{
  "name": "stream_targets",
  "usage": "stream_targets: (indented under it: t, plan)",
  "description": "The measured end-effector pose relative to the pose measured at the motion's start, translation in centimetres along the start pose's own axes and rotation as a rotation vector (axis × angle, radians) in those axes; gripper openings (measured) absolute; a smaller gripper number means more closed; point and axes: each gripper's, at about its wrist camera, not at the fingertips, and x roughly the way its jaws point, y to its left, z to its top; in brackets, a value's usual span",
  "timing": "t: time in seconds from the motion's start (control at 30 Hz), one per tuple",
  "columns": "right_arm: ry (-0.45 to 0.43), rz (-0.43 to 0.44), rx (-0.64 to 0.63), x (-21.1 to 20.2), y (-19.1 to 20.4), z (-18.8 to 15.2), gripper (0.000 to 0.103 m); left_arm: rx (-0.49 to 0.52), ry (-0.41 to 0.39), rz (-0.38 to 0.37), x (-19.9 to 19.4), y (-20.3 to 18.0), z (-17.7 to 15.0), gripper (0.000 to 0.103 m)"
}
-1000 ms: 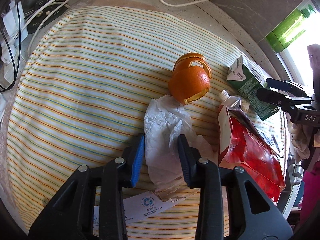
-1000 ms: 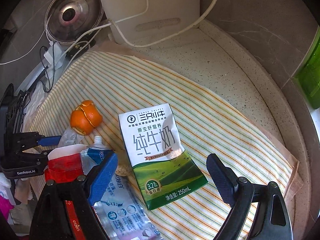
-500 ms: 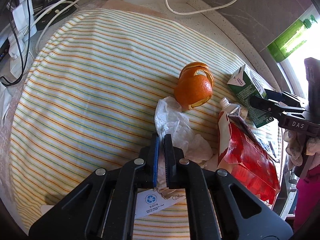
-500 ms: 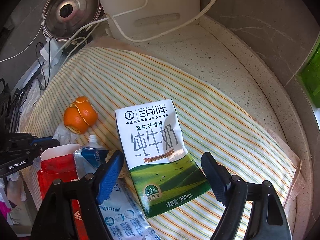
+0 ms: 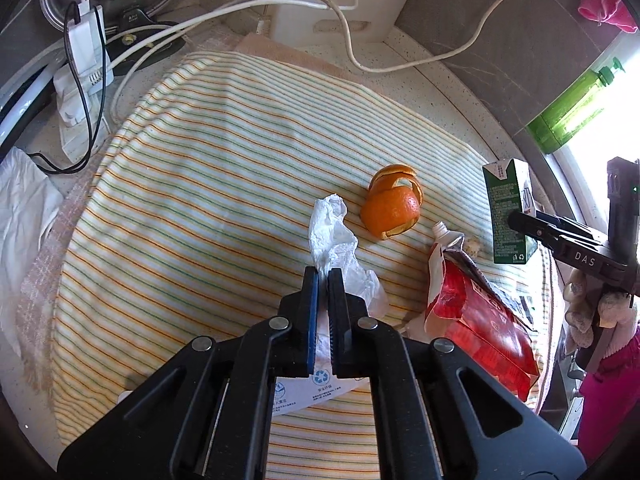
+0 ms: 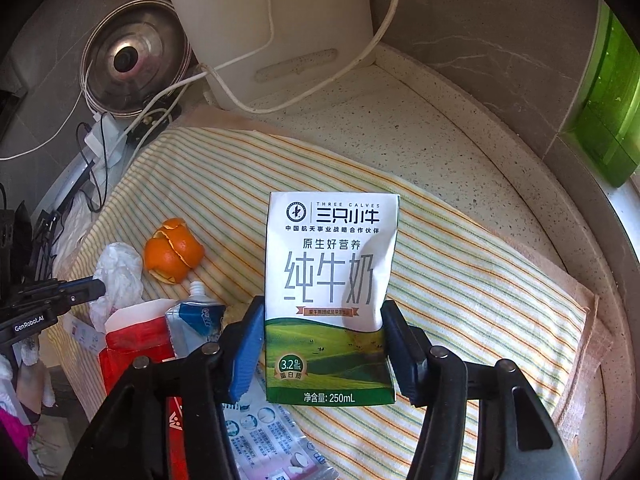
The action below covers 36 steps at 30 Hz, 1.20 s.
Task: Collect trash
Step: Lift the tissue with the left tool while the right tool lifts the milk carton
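Left gripper (image 5: 323, 276) pinches the tissue (image 5: 334, 240); right gripper (image 6: 322, 320), closing, clamps the milk carton (image 6: 330, 280).

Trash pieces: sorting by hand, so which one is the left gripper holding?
The crumpled white tissue, pinched in the left gripper; nothing else sits there.

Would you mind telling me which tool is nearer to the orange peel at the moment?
Left. The left tool, shut on the crumpled tissue, sits just beside the orange peel. The right tool, its jaws just closing around the milk carton, is farther off, beyond the toothpaste tube.
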Motion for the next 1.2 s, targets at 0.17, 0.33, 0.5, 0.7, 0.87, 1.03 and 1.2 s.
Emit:
stream_targets:
  t: [0.17, 0.33, 0.5, 0.7, 0.87, 1.03, 1.2]
  plan:
    - [-0.03, 0.0, 0.025, -1.5, 0.2, -0.4, 0.059, 0.007, -0.034, 0.007, -1.9, -0.2, 0.0, 0.002]
    - [-0.075, 0.018, 0.051, -3.8, 0.7, -0.8, 0.059, 0.028, -0.066, 0.017, -3.5, -0.7, -0.4, 0.002]
    - [-0.114, 0.039, 0.062, -6.3, 1.9, -1.6, 0.059, 0.033, -0.091, 0.012, -5.4, -0.2, -1.3, 0.002]
    - [-0.149, 0.077, 0.064, -8.9, 4.1, -2.9, 0.059, 0.042, -0.114, 0.011, -7.7, 0.7, -3.1, 0.002]
    - [-0.165, 0.112, 0.071, -10.5, 6.4, -4.6, 0.059, 0.05, -0.13, 0.001, -10.0, 1.6, -5.0, 0.002]
    - [-0.169, 0.142, 0.074, -11.7, 9.0, -7.1, 0.059, 0.049, -0.142, -0.011, -11.9, 2.7, -6.8, 0.002]
    - [-0.166, 0.16, 0.083, -12.7, 11.8, -9.4, 0.059, 0.057, -0.15, -0.018, -13.5, 3.9, -9.0, 0.002]
